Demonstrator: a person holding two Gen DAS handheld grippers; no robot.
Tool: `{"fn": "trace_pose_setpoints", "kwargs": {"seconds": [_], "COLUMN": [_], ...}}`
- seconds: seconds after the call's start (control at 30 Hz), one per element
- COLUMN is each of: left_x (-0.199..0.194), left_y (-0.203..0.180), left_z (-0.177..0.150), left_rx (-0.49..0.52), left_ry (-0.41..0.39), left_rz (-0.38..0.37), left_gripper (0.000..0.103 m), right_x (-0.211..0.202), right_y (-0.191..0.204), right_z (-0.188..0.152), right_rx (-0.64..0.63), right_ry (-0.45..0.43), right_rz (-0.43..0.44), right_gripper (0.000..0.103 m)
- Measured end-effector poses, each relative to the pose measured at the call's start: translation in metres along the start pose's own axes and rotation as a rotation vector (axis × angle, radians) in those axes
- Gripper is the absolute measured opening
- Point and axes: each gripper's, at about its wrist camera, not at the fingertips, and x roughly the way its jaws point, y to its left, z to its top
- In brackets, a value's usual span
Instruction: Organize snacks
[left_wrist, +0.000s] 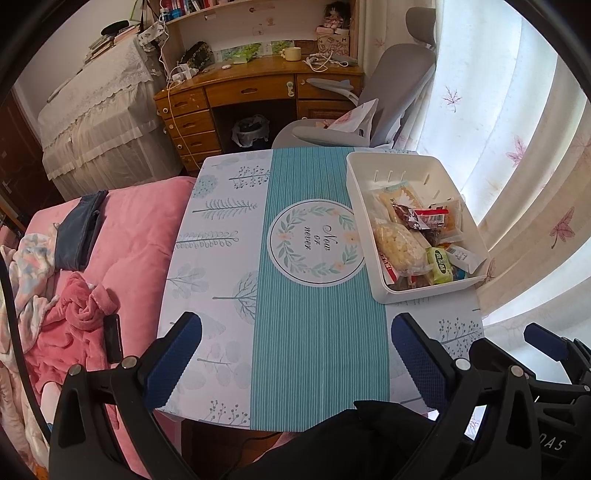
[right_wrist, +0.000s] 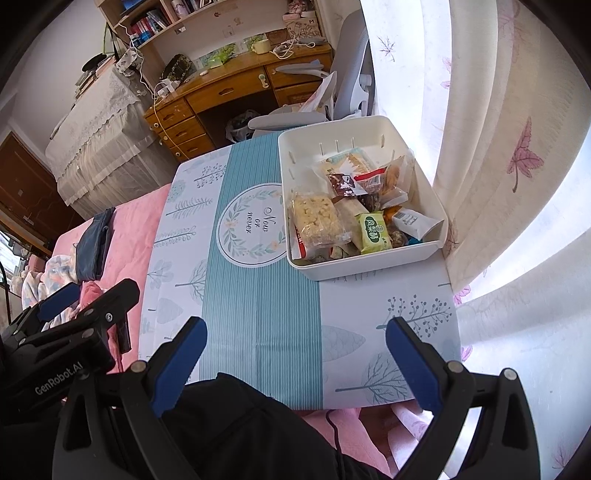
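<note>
A white plastic bin stands at the right of a small table with a teal and white cloth. It holds several wrapped snacks: a puffed rice bar, a green packet, a red-labelled packet. My left gripper is open and empty above the table's near edge. My right gripper is open and empty too, near the bin; one of its fingers shows in the left wrist view.
A pink bed with a dark pouch and a phone lies left of the table. Beyond stand a grey office chair and a wooden desk. Curtains hang at the right.
</note>
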Motion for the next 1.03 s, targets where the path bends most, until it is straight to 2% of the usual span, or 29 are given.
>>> {"fn": "trace_pose_setpoints", "kwargs": {"seconds": [1.03], "left_x": [0.005], "left_y": [0.003], "left_z": [0.011], "left_rx": [0.019], "left_ry": [0.015], "left_rz": [0.0], "left_gripper": [0.102], "right_x": [0.004], "right_y": [-0.002], "right_z": [0.004], "right_rx": [0.006], "right_ry": [0.014], "right_rz": [-0.004], "right_gripper": [0.098]}}
